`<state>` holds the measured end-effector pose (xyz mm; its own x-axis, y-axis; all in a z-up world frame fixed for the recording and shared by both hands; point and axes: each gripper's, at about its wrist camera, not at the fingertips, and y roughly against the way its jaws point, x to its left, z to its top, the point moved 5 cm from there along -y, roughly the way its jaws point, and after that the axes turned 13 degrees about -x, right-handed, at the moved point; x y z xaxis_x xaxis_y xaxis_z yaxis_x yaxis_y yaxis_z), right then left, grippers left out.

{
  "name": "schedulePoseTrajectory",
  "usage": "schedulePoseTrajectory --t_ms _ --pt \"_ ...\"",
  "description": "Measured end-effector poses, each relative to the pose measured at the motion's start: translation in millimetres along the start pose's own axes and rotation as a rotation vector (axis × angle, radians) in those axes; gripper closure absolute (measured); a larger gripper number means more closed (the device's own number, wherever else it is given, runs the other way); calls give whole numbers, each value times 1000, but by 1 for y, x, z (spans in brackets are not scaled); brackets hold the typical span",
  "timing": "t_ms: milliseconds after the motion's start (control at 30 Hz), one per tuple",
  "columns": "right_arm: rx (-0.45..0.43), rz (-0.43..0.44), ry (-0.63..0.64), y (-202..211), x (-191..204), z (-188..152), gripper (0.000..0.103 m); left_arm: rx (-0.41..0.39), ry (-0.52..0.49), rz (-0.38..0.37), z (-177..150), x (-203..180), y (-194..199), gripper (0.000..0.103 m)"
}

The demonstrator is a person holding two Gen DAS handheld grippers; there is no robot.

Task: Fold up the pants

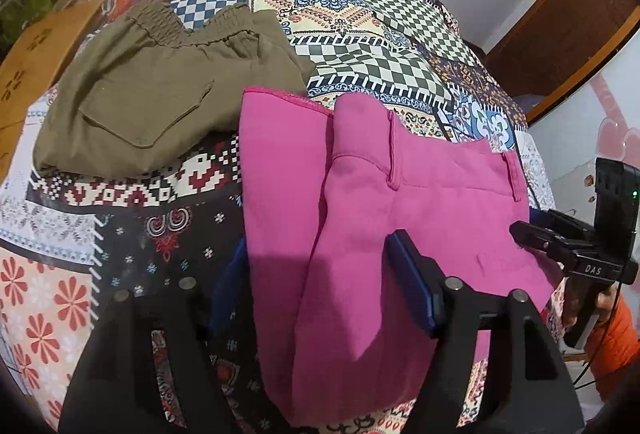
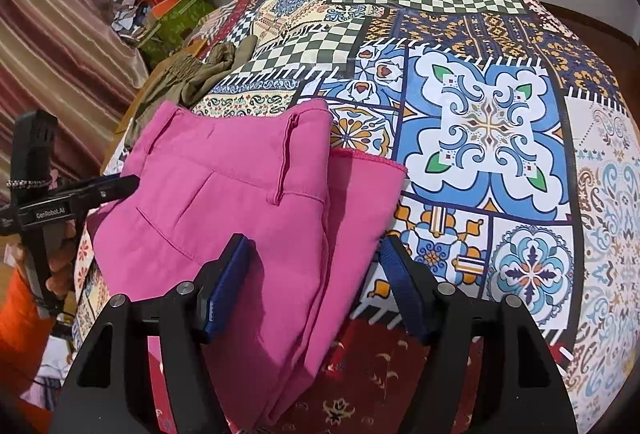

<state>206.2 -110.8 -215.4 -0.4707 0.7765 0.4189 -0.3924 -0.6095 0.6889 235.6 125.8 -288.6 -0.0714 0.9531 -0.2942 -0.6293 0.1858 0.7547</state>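
Observation:
Pink pants [image 1: 400, 202] lie folded on the patterned bedspread [image 1: 360, 22], waistband layer over the leg hem. They also show in the right wrist view [image 2: 240, 202]. My left gripper [image 1: 316, 274] is open, its jaws standing wide on either side of the pants' near edge. My right gripper [image 2: 316, 274] is open too, straddling the other near edge. The right gripper shows in the left wrist view [image 1: 560, 246] at the pants' right side. The left gripper shows in the right wrist view [image 2: 80, 194] at their left side.
Folded olive pants [image 1: 160, 90] lie to the back left, also in the right wrist view [image 2: 192, 74]. A wooden board [image 1: 40, 50] sits at the left edge. Bags and clutter [image 2: 172, 6] stand by the wall. A wooden frame [image 1: 560, 30] is at the right.

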Motion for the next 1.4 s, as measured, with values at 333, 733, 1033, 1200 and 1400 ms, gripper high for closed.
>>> schedulePoseTrajectory --t_ms 333,733,1033,1200,1400 --pt "-14 55 14 0 12 7 62 14 -12 -63 5 -10 0 62" --pt "47 79 2 -1 10 0 58 18 -56 -92 0 -14 0 72" --pt "1 43 40 -3 20 7 75 -52 -101 -50 4 -24 14 84" --pt "-53 77 18 13 25 25 90 -98 -124 -63 13 -32 33 87" --pt "-112 88 89 27 52 40 90 -148 -139 -39 23 -34 57 87"
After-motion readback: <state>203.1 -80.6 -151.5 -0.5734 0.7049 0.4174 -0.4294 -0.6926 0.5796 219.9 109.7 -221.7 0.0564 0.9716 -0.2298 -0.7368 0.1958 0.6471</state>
